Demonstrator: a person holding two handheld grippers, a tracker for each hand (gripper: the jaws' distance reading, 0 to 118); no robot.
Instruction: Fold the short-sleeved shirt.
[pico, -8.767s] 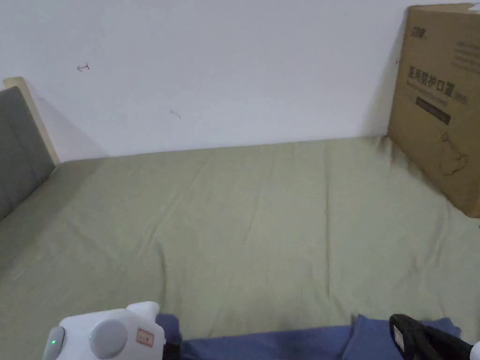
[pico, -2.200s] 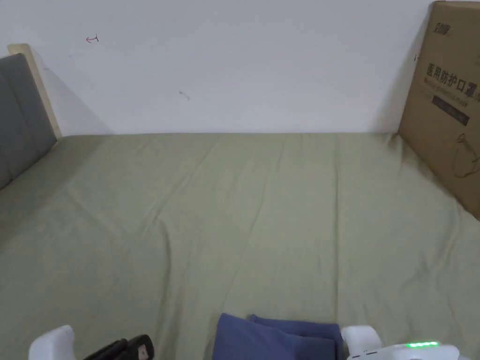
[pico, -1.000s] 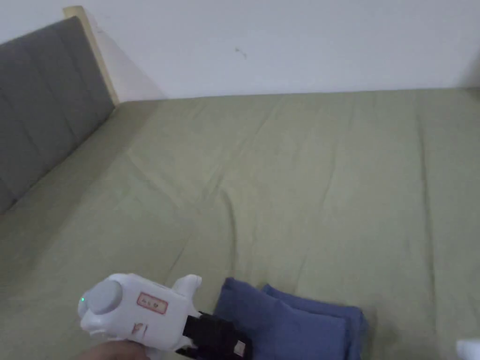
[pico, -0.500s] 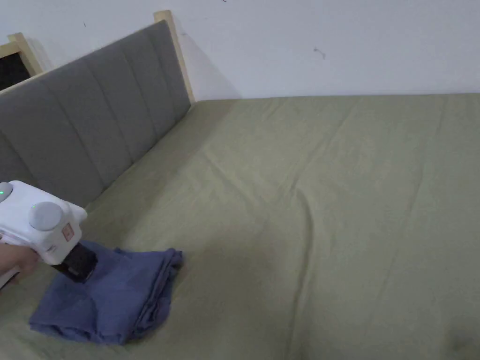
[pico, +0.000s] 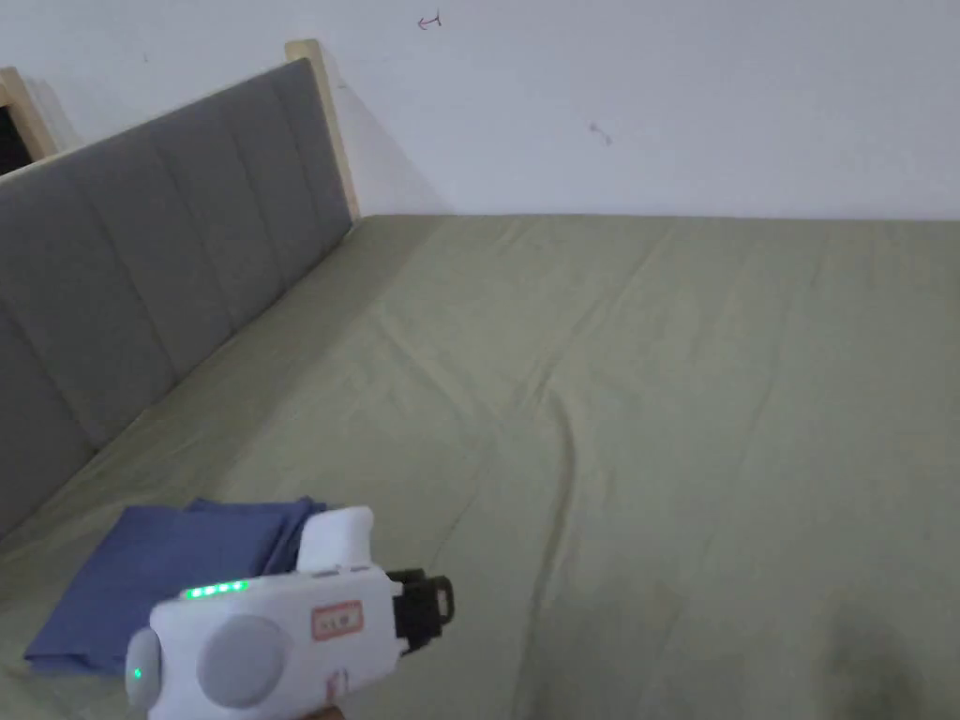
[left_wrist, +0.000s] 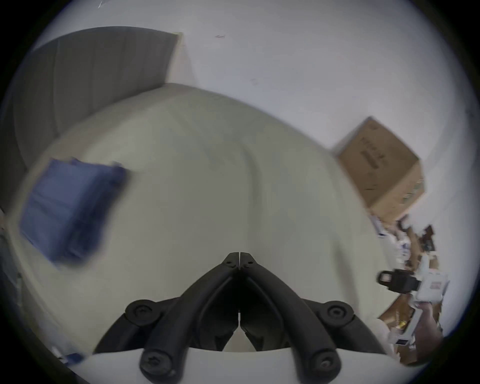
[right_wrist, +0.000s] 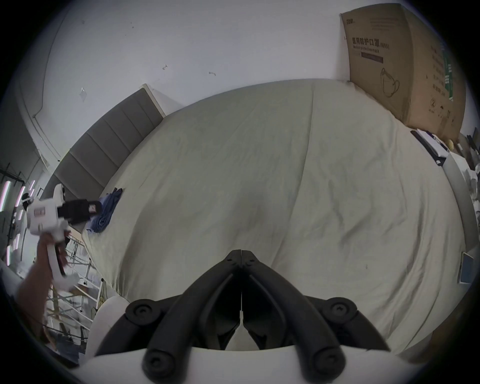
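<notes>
Green bedsheet lying wide under a plain wall, headboard standing at one end.
Folded blue shirt is resting near the headboard corner; left tongs and right tongs are hanging pressed together, pinching nothing. I'd judge folding finished, so backing away without snagging matters. Motion blur in the left gripper view is hiding the shirt's edges.

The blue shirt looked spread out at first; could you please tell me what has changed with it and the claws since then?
The shirt went from spread wide along the near edge to a compact folded bundle, then was carried left and set on the green sheet near the headboard. The left claw has let it go and is now shut and empty. The right claw is shut, empty. The cardboard box stayed put.
</notes>
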